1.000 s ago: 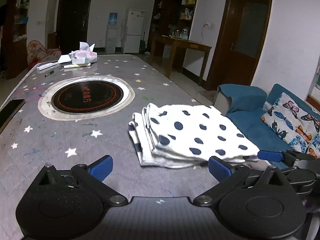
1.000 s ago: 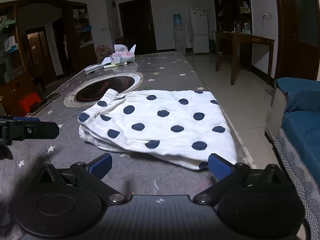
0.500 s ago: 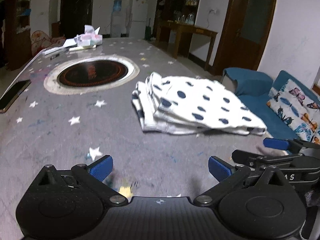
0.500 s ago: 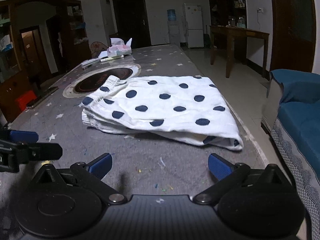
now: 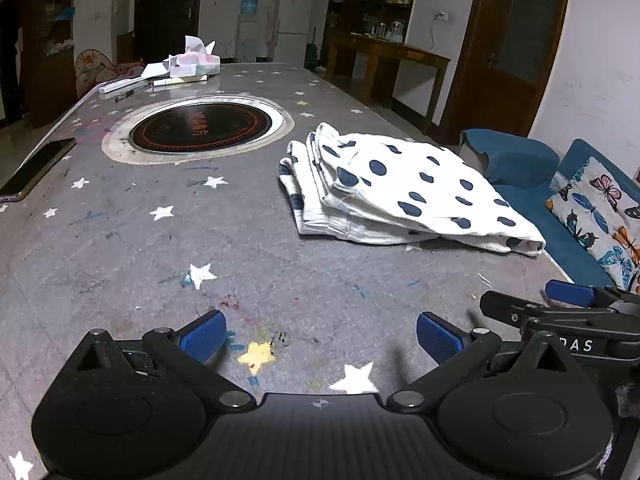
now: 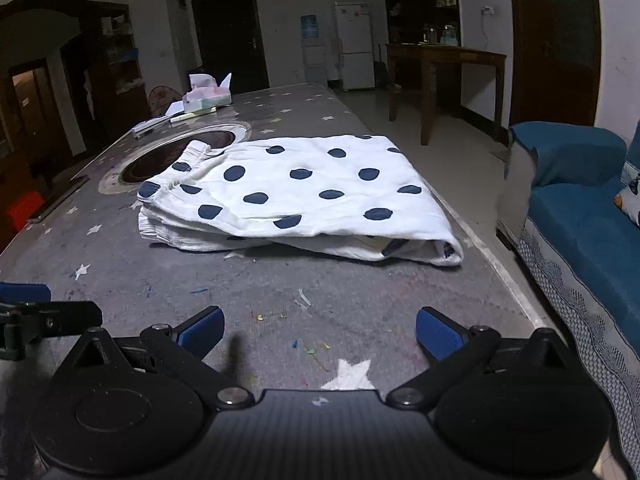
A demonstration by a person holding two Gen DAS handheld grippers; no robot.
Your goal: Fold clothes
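Note:
A folded white garment with dark blue dots (image 5: 404,192) lies on the grey star-patterned table, near its right edge; it also shows in the right wrist view (image 6: 296,196). My left gripper (image 5: 322,336) is open and empty, well short of the garment. My right gripper (image 6: 318,332) is open and empty, also short of the garment's near edge. The right gripper shows at the right of the left wrist view (image 5: 568,312), and the left one at the left edge of the right wrist view (image 6: 32,312).
A round inset cooktop (image 5: 200,126) sits behind the garment. A phone (image 5: 36,168) lies at the table's left edge. A tissue box and papers (image 5: 188,66) are at the far end. A blue sofa (image 6: 580,216) stands right of the table.
Both grippers have drawn back from the folded garment toward the near end of the table. The garment lies still, and both grippers stay open and empty.

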